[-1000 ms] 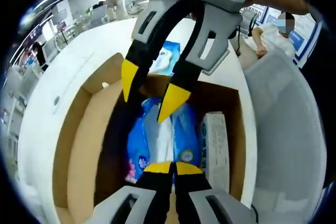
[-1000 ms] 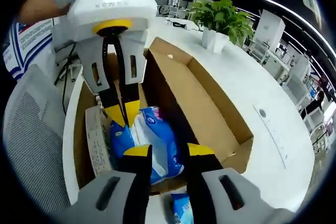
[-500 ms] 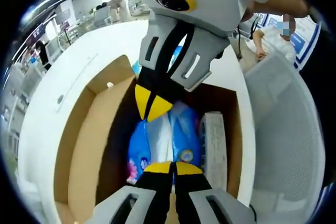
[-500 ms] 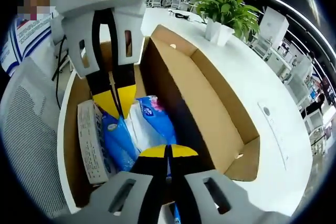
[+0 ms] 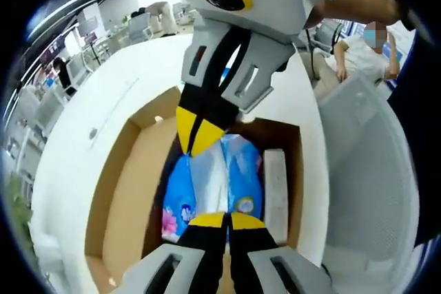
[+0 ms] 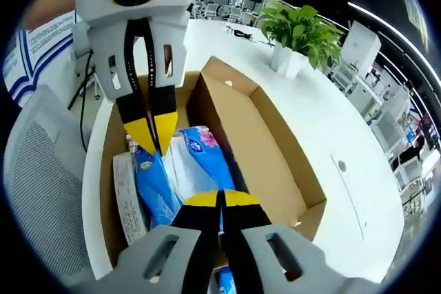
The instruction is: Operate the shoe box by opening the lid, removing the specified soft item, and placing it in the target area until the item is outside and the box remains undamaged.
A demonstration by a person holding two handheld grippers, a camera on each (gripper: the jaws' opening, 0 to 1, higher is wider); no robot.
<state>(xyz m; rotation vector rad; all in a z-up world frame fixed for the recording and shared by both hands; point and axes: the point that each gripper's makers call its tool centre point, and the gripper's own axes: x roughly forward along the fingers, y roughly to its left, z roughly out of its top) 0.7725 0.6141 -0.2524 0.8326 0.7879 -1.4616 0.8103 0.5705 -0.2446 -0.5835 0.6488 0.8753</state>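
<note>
Bright overhead light, strong fisheye warping

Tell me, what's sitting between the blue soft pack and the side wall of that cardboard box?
A long white carton lies between the blue-and-white soft pack and the shoe box wall, seen in the left gripper view; in the right gripper view it lies to the pack's left.

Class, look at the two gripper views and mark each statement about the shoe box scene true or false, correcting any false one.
1. The shoe box has its lid open. True.
2. Both tools are wide open. False: the left tool and right tool are each shut on the blue tissue pack.
3. A potted plant stands on the white table. True.
4. The tissue pack lies on the table outside the box. False: it is over the box's open interior.
</note>
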